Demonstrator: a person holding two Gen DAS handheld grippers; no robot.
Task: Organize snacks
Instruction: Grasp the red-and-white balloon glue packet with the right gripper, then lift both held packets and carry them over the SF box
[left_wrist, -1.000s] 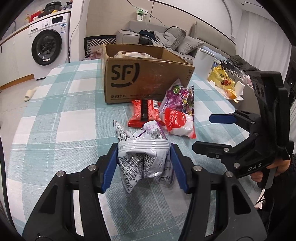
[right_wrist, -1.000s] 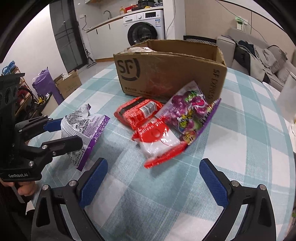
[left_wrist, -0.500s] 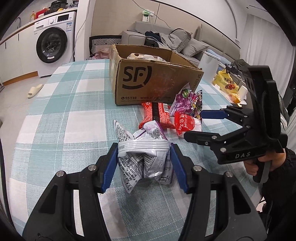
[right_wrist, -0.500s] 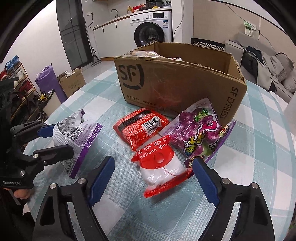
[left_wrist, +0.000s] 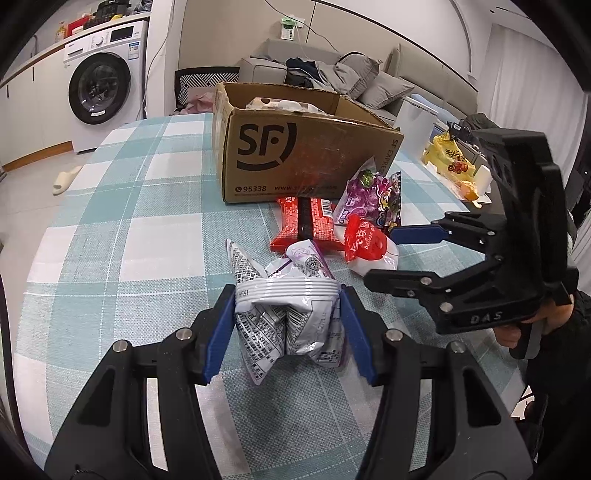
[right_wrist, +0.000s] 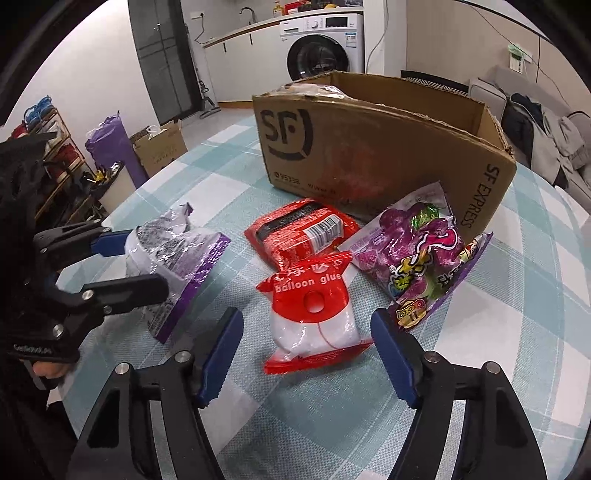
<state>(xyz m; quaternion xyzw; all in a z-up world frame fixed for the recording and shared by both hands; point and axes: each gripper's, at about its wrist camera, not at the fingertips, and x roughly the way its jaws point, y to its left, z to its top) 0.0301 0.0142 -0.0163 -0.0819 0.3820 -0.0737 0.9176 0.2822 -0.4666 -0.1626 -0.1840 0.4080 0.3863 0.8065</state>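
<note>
My left gripper (left_wrist: 286, 295) is shut on a crumpled white and purple snack bag (left_wrist: 291, 332), held just above the checked table (left_wrist: 110, 229). From the right wrist that same gripper (right_wrist: 147, 260) and bag (right_wrist: 177, 258) show at the left. My right gripper (right_wrist: 306, 317) straddles a red and white "balloon glue" pack (right_wrist: 314, 325) lying flat; its jaws are closing and the pads are not pressing on the pack. Behind it lie a red snack pack (right_wrist: 303, 229) and a purple candy bag (right_wrist: 413, 251), in front of the open SF cardboard box (right_wrist: 369, 147).
The box (left_wrist: 295, 155) holds some packets at its far left. A yellow bag (left_wrist: 447, 162) sits on a side surface beyond the table's right edge. A washing machine (left_wrist: 99, 88) and a sofa (left_wrist: 332, 74) stand behind. A person's hand (left_wrist: 517, 332) grips the right tool.
The right gripper has come forward and down over the balloon glue pack, and its jaws have narrowed around it. The left gripper and its bag have stayed put.
</note>
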